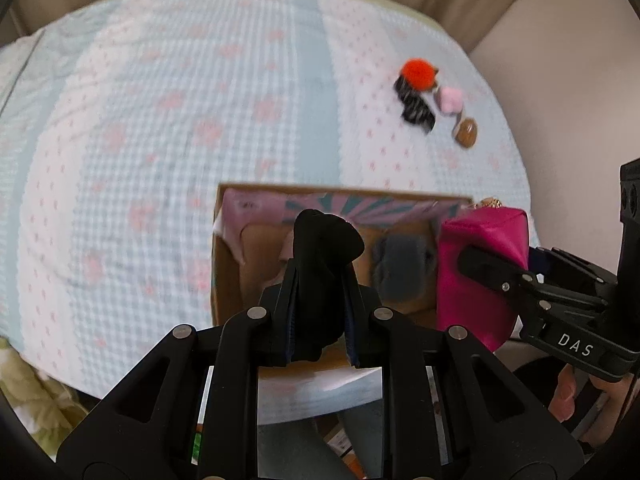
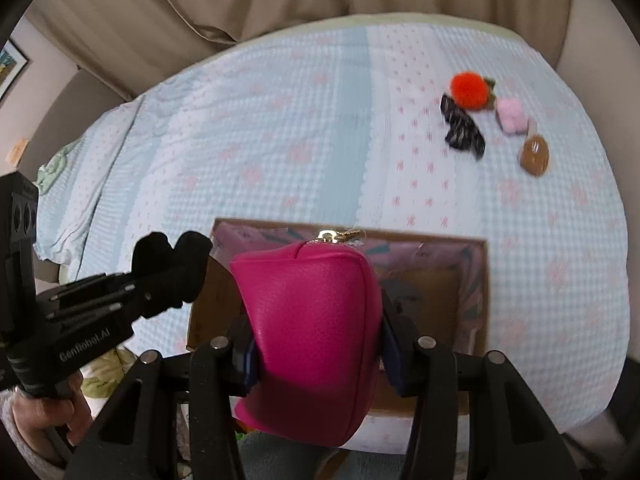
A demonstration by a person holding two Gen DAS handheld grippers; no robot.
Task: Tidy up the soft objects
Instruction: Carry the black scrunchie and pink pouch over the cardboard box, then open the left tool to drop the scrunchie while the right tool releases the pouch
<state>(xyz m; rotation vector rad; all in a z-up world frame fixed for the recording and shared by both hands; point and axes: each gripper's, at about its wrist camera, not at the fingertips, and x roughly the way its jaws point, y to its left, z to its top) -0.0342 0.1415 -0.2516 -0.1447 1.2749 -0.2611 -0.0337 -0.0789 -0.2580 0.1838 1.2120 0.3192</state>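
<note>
2 grippers each carry a soft item above the open cardboard box (image 1: 228, 280) on the bed (image 1: 160, 120). The left gripper (image 1: 320, 320) is clamped tight on a black fabric piece (image 1: 320, 248), which hangs over the box's middle. The right gripper (image 2: 316, 344) is closed on a magenta pouch (image 2: 312, 312) with a gold zip pull (image 2: 340, 235), poised over the box's near left part in the right wrist view.

The step in hand looks like delivery into the box; next, each gripper would need lowering and its jaws parting so the item drops inside.

4 more items wait on the bed at about 1 o'clock from the box, well apart from it: an orange pompom (image 1: 418, 74), a dark scrunchie (image 1: 414, 106), a pink plush (image 1: 450, 98) and a brown plush (image 1: 466, 133).

Readable writing: "DAS" on the right gripper's body and "GenRobot.AI" on the left one's.
</note>
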